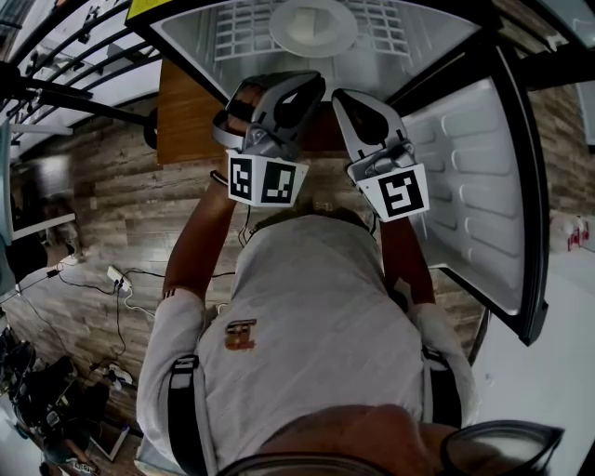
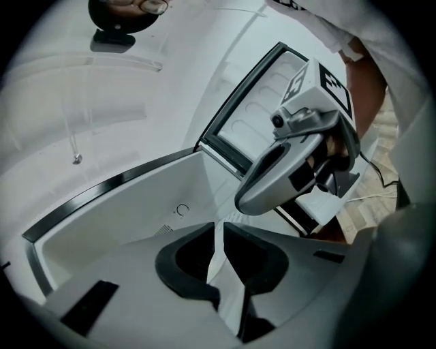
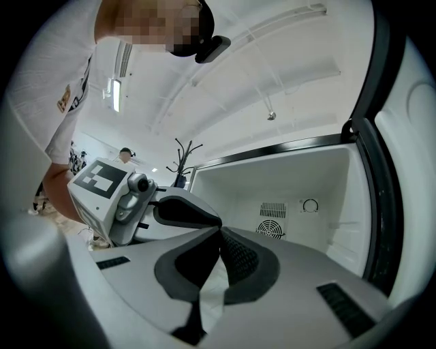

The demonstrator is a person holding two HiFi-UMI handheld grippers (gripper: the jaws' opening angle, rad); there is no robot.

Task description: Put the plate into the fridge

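Left of the left tongs (image 2: 219, 225) a brown wooden panel (image 1: 186, 112) stands beside the fridge, so there is little room to swing out that way. These tongs are nearly closed, with only a sliver of gap between the tips and nothing in it.

Ahead of both tongs and between their lines, the plate (image 1: 312, 26) lies flat on the fridge's wire shelf (image 1: 232, 33), apart from either tip. It looks pale, rigid and smooth, so probably slippery and liable to chip. If it needs shifting, the near rim is the place to pinch it, keeping it level so it does not catch on the wires.

The right tongs (image 3: 219, 230) are clenched tip to tip on nothing.

Right of them the open fridge door (image 1: 465, 186) stands near, and its dark gasket edge (image 1: 516, 186) is the thing to clear. The freest way out appears to be straight back toward the person.
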